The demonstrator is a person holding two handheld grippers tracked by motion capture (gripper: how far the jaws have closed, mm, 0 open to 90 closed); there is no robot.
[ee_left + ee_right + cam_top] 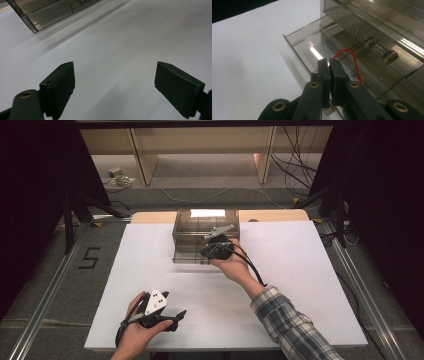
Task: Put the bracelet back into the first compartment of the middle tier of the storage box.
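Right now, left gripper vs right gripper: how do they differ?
Jaws: the left gripper stands wide open over bare white table; the right gripper is shut on a red string loop.
Place: the left gripper sits near the table's front edge, away from the smoky clear drawer box; the right gripper is at the box's pulled-out drawer.
Shared: both have black jaws and are hand-held.

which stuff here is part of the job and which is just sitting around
In the job:
right gripper, shut on the red loop
smoky clear drawer box, its drawer pulled out

Lying about:
left gripper, open over the white table
small glass vial in another compartment
cables on the floor behind
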